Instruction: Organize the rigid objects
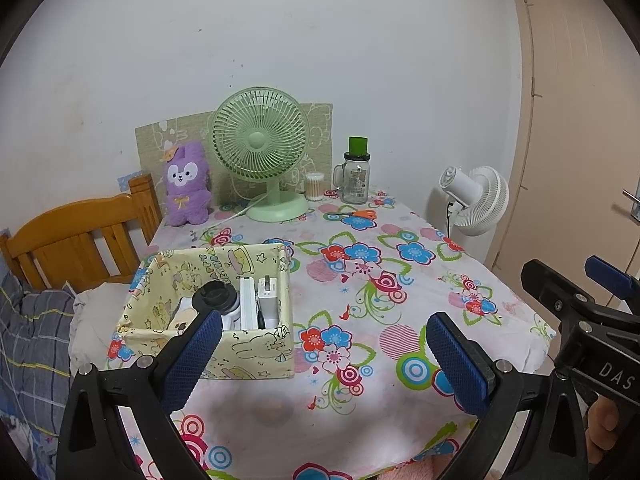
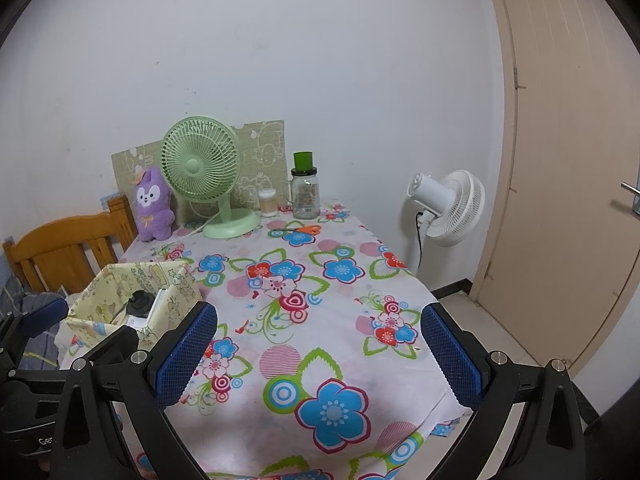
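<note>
On the flowered tablecloth [image 1: 360,240] the yellow fabric box [image 1: 224,344] is sitting at the near left corner, holding a black-capped bottle [image 1: 214,300], a white flat case [image 1: 249,304] and a white charger [image 1: 269,300] standing side by side against its right wall. Both tools are hovering over the near table edge gripping nothing: left gripper [image 1: 324,354] jaws spread wide, right gripper [image 2: 320,346] jaws spread wide. Orange scissors [image 1: 362,214] are lying flat near the glass jar [image 1: 356,178], well apart from the box, beside the green fan [image 1: 260,148].

Matt printed-cloth box [image 1: 256,350], glass jar [image 1: 356,180]
</note>
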Motion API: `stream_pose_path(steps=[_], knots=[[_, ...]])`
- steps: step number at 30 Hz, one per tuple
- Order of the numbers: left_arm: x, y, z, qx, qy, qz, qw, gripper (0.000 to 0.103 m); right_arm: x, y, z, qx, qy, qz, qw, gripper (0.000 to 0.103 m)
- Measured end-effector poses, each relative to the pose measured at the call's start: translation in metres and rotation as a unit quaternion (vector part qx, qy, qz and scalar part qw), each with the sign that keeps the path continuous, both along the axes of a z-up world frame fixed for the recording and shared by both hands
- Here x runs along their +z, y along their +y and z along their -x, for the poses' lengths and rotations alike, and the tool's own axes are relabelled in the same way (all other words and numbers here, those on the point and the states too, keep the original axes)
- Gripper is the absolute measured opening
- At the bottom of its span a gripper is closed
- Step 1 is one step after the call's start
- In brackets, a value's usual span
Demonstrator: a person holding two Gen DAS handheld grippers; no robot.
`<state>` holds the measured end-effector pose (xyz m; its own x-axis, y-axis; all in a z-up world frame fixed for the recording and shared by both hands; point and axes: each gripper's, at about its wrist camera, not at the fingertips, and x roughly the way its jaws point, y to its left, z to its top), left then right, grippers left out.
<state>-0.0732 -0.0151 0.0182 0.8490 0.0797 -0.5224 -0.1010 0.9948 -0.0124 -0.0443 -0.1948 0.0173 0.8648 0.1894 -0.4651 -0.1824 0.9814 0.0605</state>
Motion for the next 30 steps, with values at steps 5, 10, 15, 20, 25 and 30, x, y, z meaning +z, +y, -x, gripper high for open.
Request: stream_pose_path(steps=[5, 10, 15, 20, 25, 30], knots=[[0.0003, 0.0007, 0.0005, 0.0, 0.0, -0.001, 1.0, 0.103, -0.0002, 0.0001, 0.0001, 0.0, 0.0, -0.001, 1.0, 0.103], [0.0002, 0.0006, 0.0003, 0.0, 0.0, 0.0, 1.0, 0.103, -0.0002, 0.0005, -0.0001, 0.001, 0.001, -0.002, 1.0, 0.103], [0.0, 0.0003, 0.0004, 0.001, 0.0, -0.001, 1.0, 0.103, -0.0006, 0.0005, -0.0006, -0.001, 0.002, 0.0, 1.0, 0.103], [-0.0001, 0.0008, 0.0008, 0.001, 0.0, 0.0, 1.0, 0.103, -0.001, -0.0004, -0.0007, -0.002, 0.002, 0.0, 1.0, 0.103], [-0.0004, 0.001, 0.0005, 0.0, 0.0, -0.001, 1.0, 0.103, -0.0011, -0.0003, -0.001, -0.004, 0.001, 0.002, 1.0, 0.103], [-0.0009, 0.0021, 0.0002, 0.0, -0.001, -0.002, 1.0, 0.103, -0.0015, 0.0011, 0.0, -0.003, -0.001, 0.002, 1.0, 0.103]])
